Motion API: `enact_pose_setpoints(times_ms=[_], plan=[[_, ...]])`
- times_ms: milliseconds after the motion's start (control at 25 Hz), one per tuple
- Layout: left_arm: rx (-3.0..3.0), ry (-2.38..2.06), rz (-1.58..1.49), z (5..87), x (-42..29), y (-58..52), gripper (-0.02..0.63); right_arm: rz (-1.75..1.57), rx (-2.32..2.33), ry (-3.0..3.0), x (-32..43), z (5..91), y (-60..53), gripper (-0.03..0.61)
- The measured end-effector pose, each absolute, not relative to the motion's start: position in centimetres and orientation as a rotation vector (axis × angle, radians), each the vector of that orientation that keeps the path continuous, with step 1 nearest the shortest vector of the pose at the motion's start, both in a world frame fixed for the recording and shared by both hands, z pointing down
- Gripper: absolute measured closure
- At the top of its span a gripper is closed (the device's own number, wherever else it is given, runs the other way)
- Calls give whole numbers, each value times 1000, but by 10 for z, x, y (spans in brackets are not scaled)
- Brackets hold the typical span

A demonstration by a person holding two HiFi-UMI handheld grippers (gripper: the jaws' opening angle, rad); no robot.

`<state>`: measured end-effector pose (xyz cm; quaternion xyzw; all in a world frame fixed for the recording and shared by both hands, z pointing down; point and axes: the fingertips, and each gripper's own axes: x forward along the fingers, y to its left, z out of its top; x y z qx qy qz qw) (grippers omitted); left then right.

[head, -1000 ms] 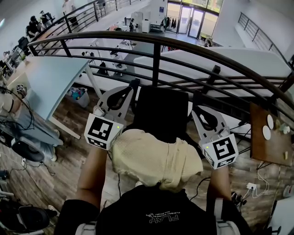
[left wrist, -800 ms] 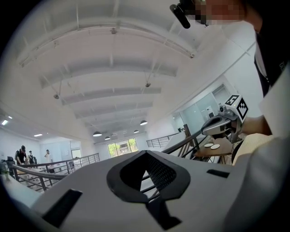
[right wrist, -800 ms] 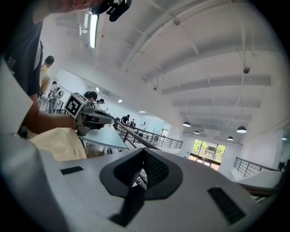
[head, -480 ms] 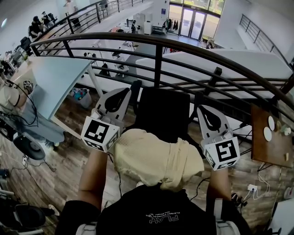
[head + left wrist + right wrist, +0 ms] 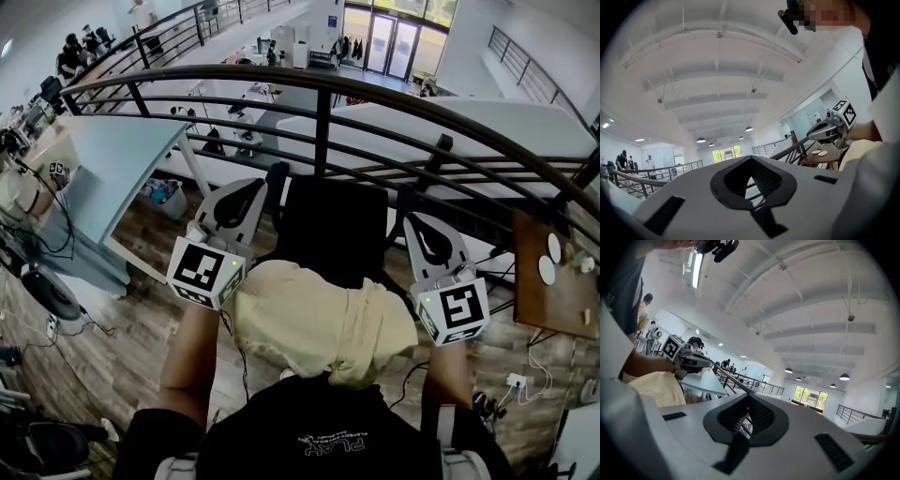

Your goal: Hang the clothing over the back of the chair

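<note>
A beige garment [image 5: 319, 323] lies bunched over the near edge of the black chair [image 5: 333, 225], right in front of the person's chest. My left gripper [image 5: 251, 187] sits at the garment's left side and points away over the chair. Its jaws are shut with nothing between them. At the garment's right side, my right gripper [image 5: 414, 223] is likewise shut and empty. The left gripper view shows the shut left gripper [image 5: 750, 158], the right gripper [image 5: 832, 129] and a bit of garment [image 5: 862, 149]. The right gripper view shows the shut right gripper [image 5: 749, 397], the left gripper [image 5: 689, 359] and the garment [image 5: 656, 386].
A black metal railing [image 5: 319, 103] curves just beyond the chair. A wooden table [image 5: 553, 291] with small plates stands at the right, and a pale blue table [image 5: 103, 159] at the left. Cables and a power strip [image 5: 514, 382] lie on the wooden floor.
Both grippers have barely shifted. The garment lies over the chair much as before.
</note>
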<state>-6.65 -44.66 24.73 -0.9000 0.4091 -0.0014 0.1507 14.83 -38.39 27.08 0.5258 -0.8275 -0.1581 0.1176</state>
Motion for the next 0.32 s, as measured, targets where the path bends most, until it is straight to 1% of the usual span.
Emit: enact_pose_setpoints(times_ms=[320], plan=[[-2558, 1159, -19, 246, -59, -444, 600, -454, 1577, -2412, 155, 274, -381, 559]])
